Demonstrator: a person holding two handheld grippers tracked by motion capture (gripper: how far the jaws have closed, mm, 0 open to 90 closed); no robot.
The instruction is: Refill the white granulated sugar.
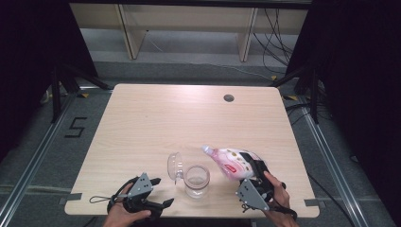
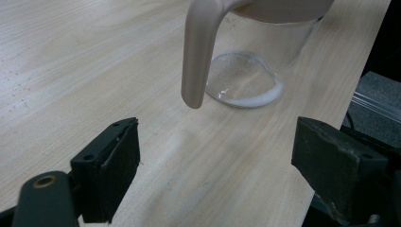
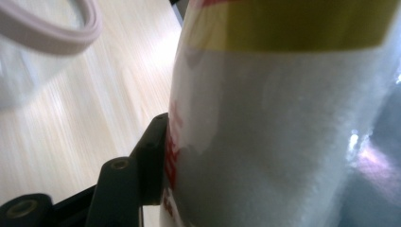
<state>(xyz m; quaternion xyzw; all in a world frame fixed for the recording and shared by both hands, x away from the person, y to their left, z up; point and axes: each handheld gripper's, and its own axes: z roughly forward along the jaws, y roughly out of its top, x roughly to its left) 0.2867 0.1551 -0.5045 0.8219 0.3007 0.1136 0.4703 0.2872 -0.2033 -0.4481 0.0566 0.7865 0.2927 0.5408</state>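
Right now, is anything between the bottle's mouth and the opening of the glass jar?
Nothing visible. The right gripper holds the pink bottle tilted, neck toward the glass jar. The jar's lid is flipped open to the far left side, leaving the rim clear. The left gripper waits apart.

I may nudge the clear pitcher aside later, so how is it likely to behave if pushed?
The clear pitcher looks rigid and light: only a thin white film sits at its bottom. On the smooth table it would probably slide rather than tip, given its wide base. Its open lid hangs to one side, so it may swing or wobble.
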